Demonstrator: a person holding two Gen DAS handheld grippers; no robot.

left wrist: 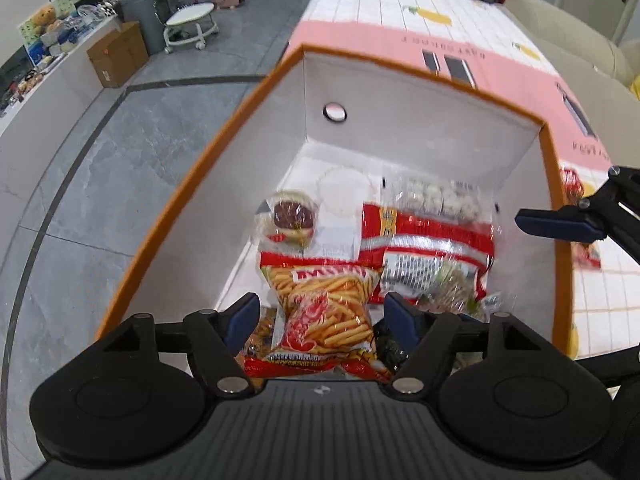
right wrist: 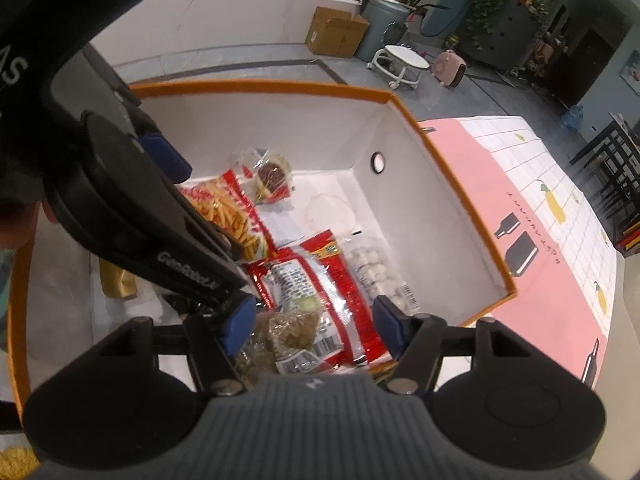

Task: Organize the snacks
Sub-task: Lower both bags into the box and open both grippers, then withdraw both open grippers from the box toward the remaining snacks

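An orange-rimmed white box (left wrist: 424,68) (right wrist: 452,184) holds several snack packs. A fries bag (left wrist: 328,304) (right wrist: 228,216) lies in it, between the open jaws of my left gripper (left wrist: 320,316), which hovers just above it. A red pack (left wrist: 428,248) (right wrist: 316,280), a clear bag of white balls (left wrist: 444,200) (right wrist: 376,272) and a small dark pastry pack (left wrist: 290,216) (right wrist: 272,176) lie beside it. My right gripper (right wrist: 312,328) is open above a brownish snack pack (right wrist: 288,336). One of its fingers (left wrist: 560,224) shows in the left wrist view.
The box stands on a pink and white checked tablecloth (left wrist: 420,12) (right wrist: 560,240). Another red pack (left wrist: 576,192) lies outside the box on the right. A golden pack (right wrist: 116,280) lies in the box's near corner. Floor, a stool (right wrist: 400,60) and a cardboard box (right wrist: 336,32) lie beyond.
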